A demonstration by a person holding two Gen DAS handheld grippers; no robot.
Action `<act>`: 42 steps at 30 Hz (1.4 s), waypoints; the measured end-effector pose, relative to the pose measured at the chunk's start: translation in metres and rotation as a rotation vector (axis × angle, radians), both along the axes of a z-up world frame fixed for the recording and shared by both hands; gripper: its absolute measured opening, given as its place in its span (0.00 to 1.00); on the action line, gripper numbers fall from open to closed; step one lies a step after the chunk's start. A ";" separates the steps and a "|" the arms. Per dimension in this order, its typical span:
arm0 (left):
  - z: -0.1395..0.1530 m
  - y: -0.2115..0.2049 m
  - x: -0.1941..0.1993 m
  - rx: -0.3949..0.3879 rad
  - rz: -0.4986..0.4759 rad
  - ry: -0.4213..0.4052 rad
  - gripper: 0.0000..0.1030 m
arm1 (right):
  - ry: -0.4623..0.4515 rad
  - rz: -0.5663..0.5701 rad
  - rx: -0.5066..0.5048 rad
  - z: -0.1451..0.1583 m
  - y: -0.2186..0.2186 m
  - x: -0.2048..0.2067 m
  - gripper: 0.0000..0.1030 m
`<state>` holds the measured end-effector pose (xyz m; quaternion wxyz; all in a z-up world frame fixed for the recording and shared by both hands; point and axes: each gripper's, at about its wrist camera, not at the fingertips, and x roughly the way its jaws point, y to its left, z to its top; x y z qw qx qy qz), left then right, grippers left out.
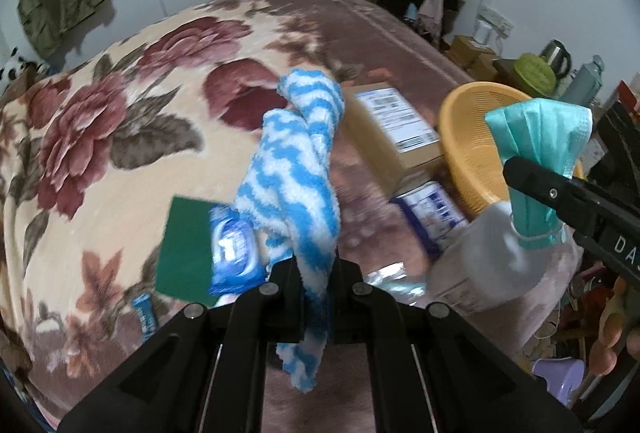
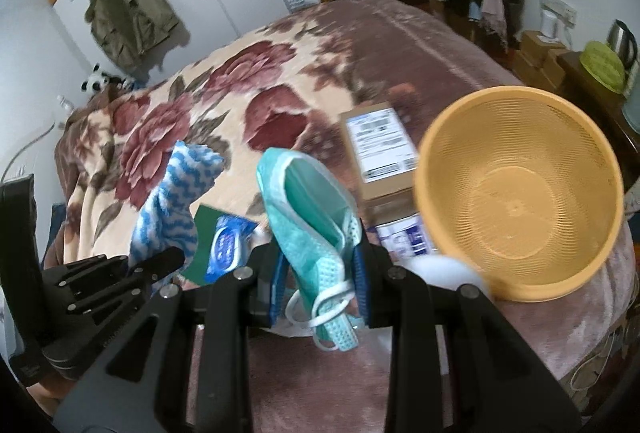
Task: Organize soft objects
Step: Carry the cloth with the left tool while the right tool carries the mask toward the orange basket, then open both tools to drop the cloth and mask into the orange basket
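A fluffy blue-and-white striped sock hangs pinched between the jaws of my left gripper, above the floral blanket. My right gripper is shut on a teal face mask, whose white ear loops dangle below the fingers. An orange mesh basket stands on the bed just right of the mask and looks empty. In the left wrist view the right gripper holds the mask in front of the basket. In the right wrist view the left gripper carries the sock at lower left.
On the bed lie a cardboard box, a blue-and-white box, a green pad, a blue wipes packet and a clear plastic bottle. White wardrobes, a hung jacket and piled clothes line the far walls.
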<state>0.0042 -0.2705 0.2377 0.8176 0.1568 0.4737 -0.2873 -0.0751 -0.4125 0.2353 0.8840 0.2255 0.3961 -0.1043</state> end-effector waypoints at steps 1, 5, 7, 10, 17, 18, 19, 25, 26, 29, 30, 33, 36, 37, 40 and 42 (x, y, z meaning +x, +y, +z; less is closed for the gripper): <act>0.002 -0.008 -0.001 -0.002 -0.011 0.001 0.04 | -0.006 -0.016 0.002 0.002 -0.009 -0.005 0.28; 0.006 -0.054 -0.007 -0.019 -0.068 0.019 0.04 | -0.018 -0.078 0.006 0.005 -0.039 -0.019 0.28; 0.006 -0.075 -0.008 -0.034 -0.096 0.037 0.04 | -0.019 -0.122 0.009 0.005 -0.059 -0.029 0.28; 0.004 -0.111 -0.011 -0.062 -0.146 0.088 0.04 | -0.014 -0.175 0.005 0.004 -0.080 -0.038 0.29; -0.001 -0.190 -0.021 -0.090 -0.274 0.143 0.05 | -0.004 -0.297 0.011 -0.004 -0.129 -0.057 0.29; -0.003 -0.200 -0.023 -0.088 -0.293 0.140 0.05 | 0.000 -0.310 0.014 -0.006 -0.135 -0.058 0.29; -0.005 -0.208 -0.023 -0.086 -0.303 0.135 0.05 | 0.003 -0.319 0.015 -0.008 -0.139 -0.059 0.29; -0.026 -0.230 -0.012 -0.115 -0.303 0.207 0.31 | 0.014 -0.391 0.058 -0.026 -0.163 -0.060 0.61; -0.029 -0.231 -0.008 -0.129 -0.292 0.226 0.53 | 0.011 -0.398 0.062 -0.028 -0.165 -0.060 0.82; -0.035 -0.224 0.006 -0.167 -0.234 0.256 0.80 | -0.018 -0.408 0.060 -0.031 -0.169 -0.062 0.92; -0.037 -0.222 0.010 -0.184 -0.232 0.281 0.82 | -0.022 -0.411 0.065 -0.032 -0.169 -0.063 0.92; -0.034 -0.212 0.015 -0.211 -0.202 0.263 0.92 | -0.022 -0.425 0.055 -0.032 -0.169 -0.063 0.94; -0.027 -0.198 0.019 -0.229 -0.173 0.208 0.99 | -0.016 -0.426 0.044 -0.031 -0.166 -0.063 1.00; -0.026 -0.195 0.023 -0.231 -0.164 0.193 0.99 | -0.015 -0.424 0.037 -0.031 -0.163 -0.063 1.00; -0.018 -0.178 0.028 -0.217 -0.118 0.127 1.00 | -0.012 -0.418 0.014 -0.030 -0.155 -0.061 1.00; -0.016 -0.164 0.033 -0.191 -0.084 0.102 1.00 | 0.000 -0.417 -0.013 -0.029 -0.149 -0.061 1.00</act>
